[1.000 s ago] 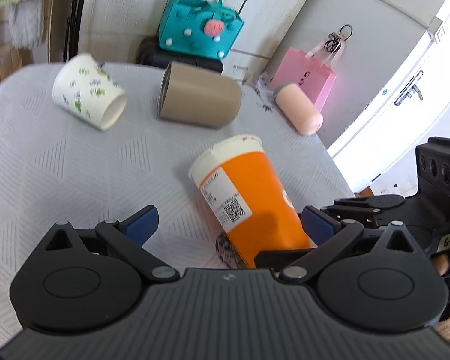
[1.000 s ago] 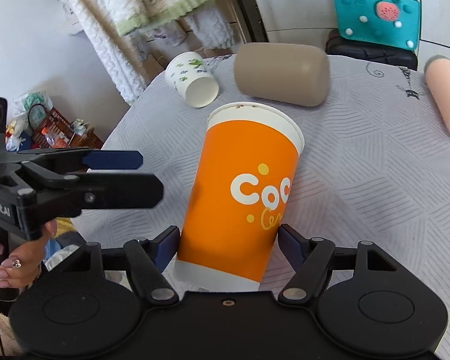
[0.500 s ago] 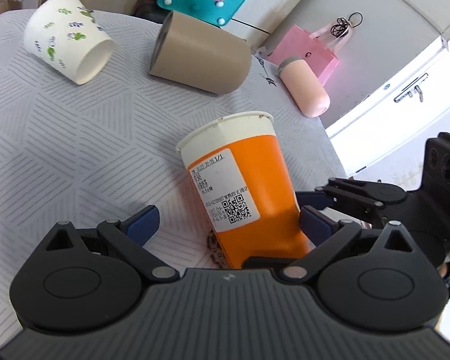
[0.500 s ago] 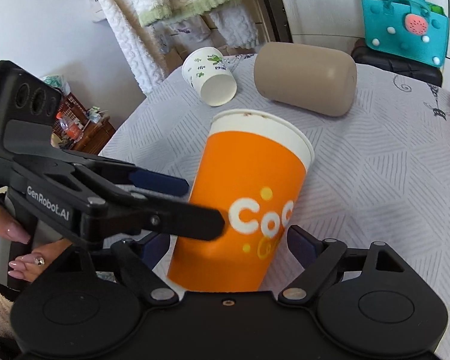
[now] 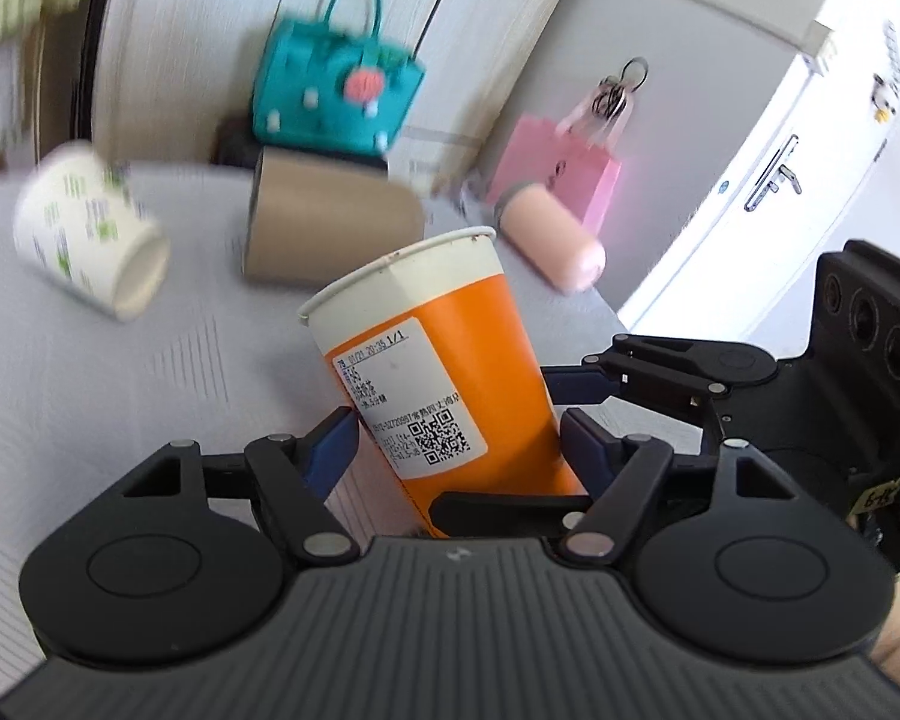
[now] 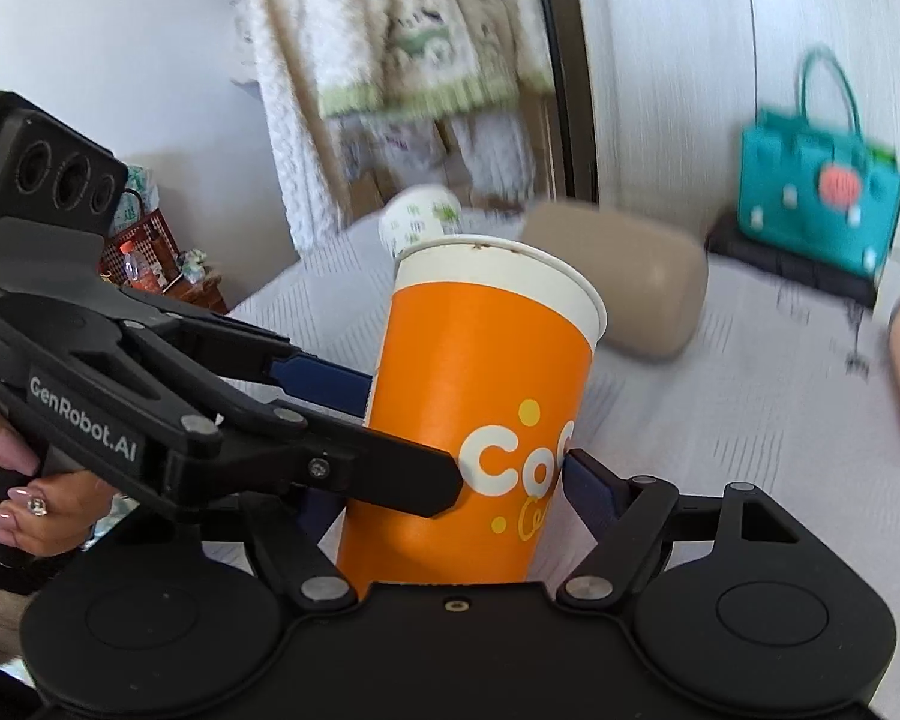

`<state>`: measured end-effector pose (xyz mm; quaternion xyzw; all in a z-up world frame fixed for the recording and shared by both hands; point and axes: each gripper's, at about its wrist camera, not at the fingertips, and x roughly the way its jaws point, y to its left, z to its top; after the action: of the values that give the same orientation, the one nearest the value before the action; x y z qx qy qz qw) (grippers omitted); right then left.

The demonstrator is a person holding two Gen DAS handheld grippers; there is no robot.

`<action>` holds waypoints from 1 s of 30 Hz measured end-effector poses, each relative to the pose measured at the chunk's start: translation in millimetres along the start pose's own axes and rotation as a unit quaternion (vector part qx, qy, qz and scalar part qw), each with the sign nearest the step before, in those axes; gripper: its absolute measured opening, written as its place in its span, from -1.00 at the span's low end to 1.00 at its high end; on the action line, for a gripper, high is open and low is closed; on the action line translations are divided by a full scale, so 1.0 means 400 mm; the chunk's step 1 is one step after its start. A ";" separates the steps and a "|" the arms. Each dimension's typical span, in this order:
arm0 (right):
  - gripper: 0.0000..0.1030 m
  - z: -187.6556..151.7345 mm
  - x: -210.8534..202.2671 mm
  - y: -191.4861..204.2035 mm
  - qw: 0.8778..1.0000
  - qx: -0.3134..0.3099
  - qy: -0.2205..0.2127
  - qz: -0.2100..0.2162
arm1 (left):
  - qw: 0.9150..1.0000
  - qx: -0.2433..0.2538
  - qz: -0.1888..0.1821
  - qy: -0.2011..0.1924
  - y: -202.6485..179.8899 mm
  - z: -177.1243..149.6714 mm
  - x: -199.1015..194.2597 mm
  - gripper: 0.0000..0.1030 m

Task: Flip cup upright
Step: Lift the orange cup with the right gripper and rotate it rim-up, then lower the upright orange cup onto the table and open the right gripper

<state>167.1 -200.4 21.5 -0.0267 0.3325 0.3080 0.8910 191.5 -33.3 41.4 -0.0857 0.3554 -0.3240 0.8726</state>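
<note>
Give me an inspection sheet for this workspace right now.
Surface: grey patterned tablecloth.
Job's things: orange cup, mouth up, tilted, between both grippers.
Clutter: white cup, tan cup and pink bottle, all on their sides.
Grippers: left gripper and right gripper both shut on the orange cup.
Cables: nothing seen.
Surroundings: teal bag, pink bag, white door, hanging knitwear.

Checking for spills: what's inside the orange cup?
Nothing can be told. The orange cup shows only its outer wall and white rim, with brown specks; both views sit below the mouth, so its inside is hidden.
</note>
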 end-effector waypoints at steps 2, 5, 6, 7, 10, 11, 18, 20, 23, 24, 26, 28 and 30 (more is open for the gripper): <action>0.57 0.001 -0.005 0.006 0.999 -0.024 -0.024 -0.011 | 0.999 0.030 0.016 -0.026 -0.017 0.002 -0.010 0.40; 0.57 0.003 -0.005 0.012 0.995 -0.065 -0.063 -0.030 | 0.994 0.079 0.040 -0.063 -0.041 0.006 -0.020 0.34; 0.57 0.005 -0.003 0.015 0.993 -0.078 -0.074 -0.039 | 0.992 0.095 0.047 -0.073 -0.045 0.010 -0.028 0.33; 0.57 0.006 0.001 0.018 0.991 -0.093 -0.084 -0.050 | 0.989 0.113 0.054 -0.082 -0.051 0.011 -0.030 0.28; 0.57 0.009 0.017 0.021 0.983 -0.124 -0.106 -0.082 | 0.983 0.145 0.055 -0.102 -0.054 0.017 -0.039 0.24; 0.57 0.012 0.026 0.018 0.982 -0.129 -0.107 -0.090 | 0.983 0.145 0.050 -0.104 -0.054 0.018 -0.039 0.24; 0.56 0.015 0.052 -0.001 0.977 -0.143 -0.109 -0.111 | 0.982 0.150 0.051 -0.106 -0.042 0.026 -0.007 0.24; 0.56 0.014 0.055 -0.002 0.976 -0.146 -0.113 -0.112 | 0.981 0.153 0.052 -0.108 -0.039 0.019 0.001 0.24; 0.56 0.005 0.055 -0.002 0.974 -0.156 -0.118 -0.110 | 0.981 0.154 0.055 -0.106 -0.040 0.015 0.010 0.24; 0.57 0.005 0.055 -0.003 0.974 -0.158 -0.118 -0.110 | 0.981 0.152 0.053 -0.105 -0.042 0.014 0.015 0.24; 0.58 0.005 0.054 -0.003 0.975 -0.158 -0.113 -0.111 | 0.983 0.143 0.049 -0.103 -0.039 0.013 0.018 0.25; 0.59 0.005 0.054 0.000 0.975 -0.156 -0.112 -0.112 | 0.984 0.139 0.051 -0.101 -0.038 0.012 0.020 0.28; 0.71 0.002 0.051 0.004 0.975 -0.155 -0.110 -0.113 | 0.984 0.137 0.055 -0.101 -0.038 0.010 0.020 0.32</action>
<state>178.8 -188.1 10.0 -0.1682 0.1751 0.2540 0.9362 190.8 -50.4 45.4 0.0219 0.2222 -0.3112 0.9238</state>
